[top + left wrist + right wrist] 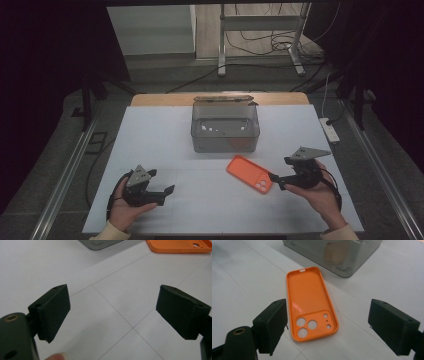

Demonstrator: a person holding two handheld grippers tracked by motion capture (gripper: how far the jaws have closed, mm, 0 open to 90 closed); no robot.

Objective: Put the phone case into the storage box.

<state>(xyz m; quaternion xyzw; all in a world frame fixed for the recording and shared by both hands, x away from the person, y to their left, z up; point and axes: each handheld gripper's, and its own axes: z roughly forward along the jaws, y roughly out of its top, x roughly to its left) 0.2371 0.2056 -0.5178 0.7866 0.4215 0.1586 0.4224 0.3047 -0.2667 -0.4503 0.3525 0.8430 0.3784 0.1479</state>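
Closest to the lens in the right gripper view are the right tongs (327,327), spread wide and holding nothing, with the flat orange silicone phone case (310,303) lying open side up on the white desk (242,277) between the jaws, camera-hole end nearest and long axis running off toward 11 o'clock. So the right hand is clearly nearer. From above, the case (249,173) sits at about 5 o'clock from the clear grey plastic box (225,127), while the left tongs (160,187), also wide apart and empty, hover well apart at 9 o'clock.

text: none legible | labels: none | brands: none | numbers: none
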